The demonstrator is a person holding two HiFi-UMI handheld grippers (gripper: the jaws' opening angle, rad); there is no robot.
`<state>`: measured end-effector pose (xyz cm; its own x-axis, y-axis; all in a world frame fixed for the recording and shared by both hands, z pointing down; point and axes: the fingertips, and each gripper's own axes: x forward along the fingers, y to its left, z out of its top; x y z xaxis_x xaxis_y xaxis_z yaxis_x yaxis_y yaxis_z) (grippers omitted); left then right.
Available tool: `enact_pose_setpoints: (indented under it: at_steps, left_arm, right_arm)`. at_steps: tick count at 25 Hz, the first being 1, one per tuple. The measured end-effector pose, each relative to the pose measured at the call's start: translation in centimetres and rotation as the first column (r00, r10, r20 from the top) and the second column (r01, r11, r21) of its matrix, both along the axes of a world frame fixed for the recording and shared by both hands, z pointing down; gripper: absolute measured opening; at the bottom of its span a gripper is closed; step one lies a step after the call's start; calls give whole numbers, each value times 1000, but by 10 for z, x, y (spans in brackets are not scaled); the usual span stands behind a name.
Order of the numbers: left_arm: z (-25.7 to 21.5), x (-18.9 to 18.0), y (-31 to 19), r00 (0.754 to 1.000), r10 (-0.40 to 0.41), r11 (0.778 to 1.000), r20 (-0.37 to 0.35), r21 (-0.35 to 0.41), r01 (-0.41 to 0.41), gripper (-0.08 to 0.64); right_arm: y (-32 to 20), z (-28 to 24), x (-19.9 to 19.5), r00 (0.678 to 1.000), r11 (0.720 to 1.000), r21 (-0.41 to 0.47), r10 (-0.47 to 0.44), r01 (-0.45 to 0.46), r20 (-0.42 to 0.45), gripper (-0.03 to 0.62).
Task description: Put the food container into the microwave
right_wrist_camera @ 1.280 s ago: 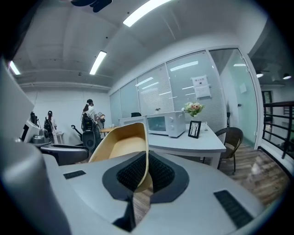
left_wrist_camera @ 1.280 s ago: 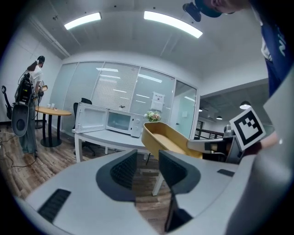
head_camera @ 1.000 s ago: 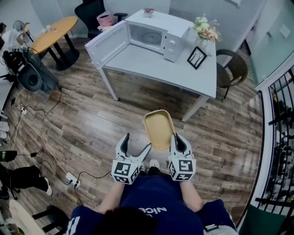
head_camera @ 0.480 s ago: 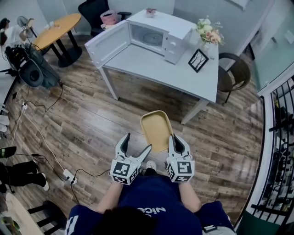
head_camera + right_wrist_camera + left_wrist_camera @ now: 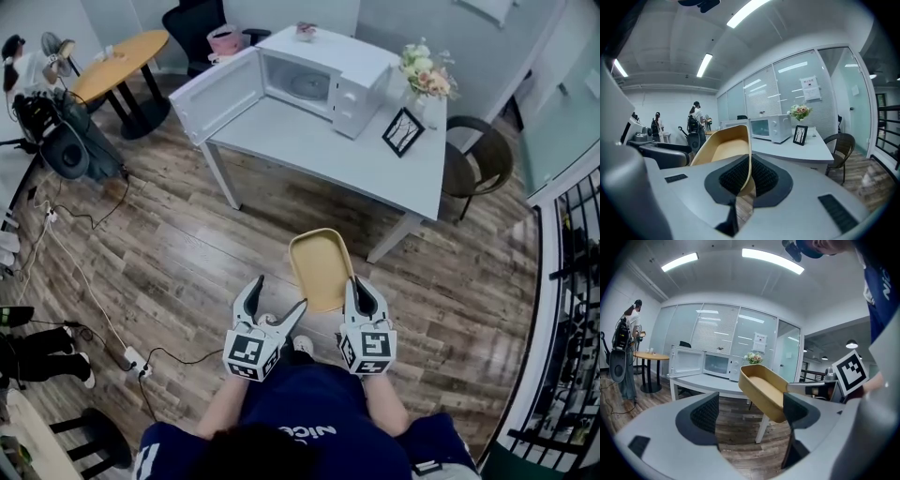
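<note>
**Container held over the floor, short of the worktop**

The right tool (image 5: 360, 292) is clamped on the right wall of the tan container (image 5: 321, 269), pads pressed on either side of the thin rim. The container hangs above the wood floor (image 5: 169, 248), on the near side of the worktop (image 5: 309, 141) and well apart from the microwave (image 5: 323, 80). The left tool (image 5: 278, 294) is held with its jaws apart and nothing between them, its right jaw just beside the container's near left corner.

The microwave sits at the worktop's far left, and its door (image 5: 217, 94) is swung wide to the left, past the worktop's left corner. A picture frame (image 5: 402, 131) and flowers (image 5: 424, 73) stand to the microwave's right. The surface in front of the cavity is bare. A chair (image 5: 478, 155) is at the worktop's right end.

Open floor lies between the container and the worktop's near edge. Cables (image 5: 75, 272) trail over the floor at the left. A dark railing (image 5: 572, 309) runs along the right.
</note>
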<state>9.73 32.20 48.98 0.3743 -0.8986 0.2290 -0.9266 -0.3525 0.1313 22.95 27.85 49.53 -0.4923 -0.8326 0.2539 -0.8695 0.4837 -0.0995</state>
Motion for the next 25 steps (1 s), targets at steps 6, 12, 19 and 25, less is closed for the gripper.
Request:
enact_pose_setpoints:
  at_steps: [6, 12, 19, 25]
  left_arm:
    - [9, -2, -18, 999, 33, 999, -35, 1, -33, 425]
    - [8, -24, -64, 998, 57, 998, -24, 24, -56, 423]
    - [2, -63, -142, 995, 99, 995, -28, 35, -98, 423]
    - [-7, -99, -201, 987, 160, 986, -14, 42, -160, 423]
  right_arm:
    - [-11, 0, -14, 999, 999, 38, -25, 27, -39, 26]
    - [-52, 2, -33, 999, 999, 33, 13, -12, -33, 26]
    - [-126, -7, -64, 997, 996, 45, 80, -80, -8, 28]
    - [-179, -13, -96, 990, 989, 50, 141, -141, -2, 29]
